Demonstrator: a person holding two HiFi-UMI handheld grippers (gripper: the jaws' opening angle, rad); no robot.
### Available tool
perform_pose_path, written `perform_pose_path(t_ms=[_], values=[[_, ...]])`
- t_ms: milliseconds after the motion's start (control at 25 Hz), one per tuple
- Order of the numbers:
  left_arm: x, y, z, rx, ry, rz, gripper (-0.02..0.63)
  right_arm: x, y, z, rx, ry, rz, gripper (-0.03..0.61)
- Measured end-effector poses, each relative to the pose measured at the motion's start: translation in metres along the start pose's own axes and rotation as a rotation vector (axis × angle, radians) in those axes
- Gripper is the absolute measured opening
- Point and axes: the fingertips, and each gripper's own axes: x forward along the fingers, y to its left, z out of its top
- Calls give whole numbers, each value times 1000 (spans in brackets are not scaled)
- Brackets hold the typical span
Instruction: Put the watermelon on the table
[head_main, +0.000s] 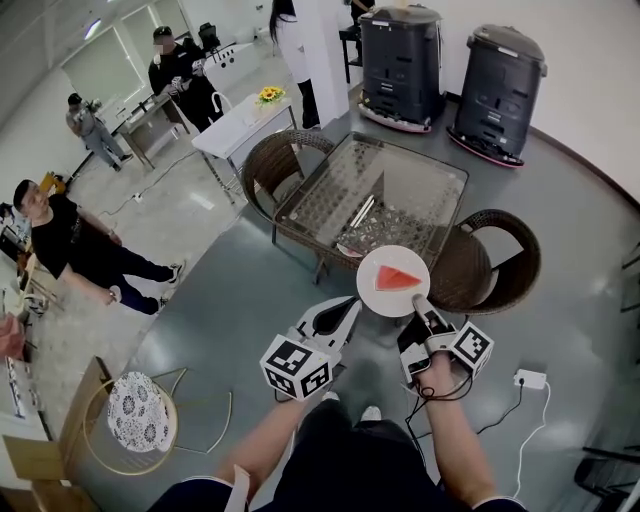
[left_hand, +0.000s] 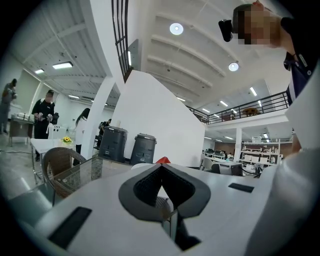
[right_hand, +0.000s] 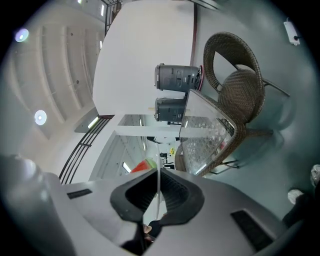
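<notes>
Here the carrying step is in hand. The watermelon (head_main: 397, 278), a red slice, lies on a white plate (head_main: 378, 296), and the plate hangs in the air just before the near edge of the glass bench (head_main: 392, 185), not yet over it. The right gripper (head_main: 418, 300) has its fingers clamped on the thin rim of the plate; the right gripper view shows this rim as a white line between them. The left gripper (head_main: 347, 308) is just beside the plate, with its fingers together and nothing between them. I judge that the next move calls for bringing the plate forward, level so the slice does not slide, between the two wicker chairs (head_main: 492, 262), and lowering it on the glass.
</notes>
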Motion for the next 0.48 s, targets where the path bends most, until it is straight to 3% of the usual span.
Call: perform_pose_path(t_ms=[480], values=[[57, 37, -2, -24, -14, -17, 3, 47, -9, 48, -5, -31, -6, 12]])
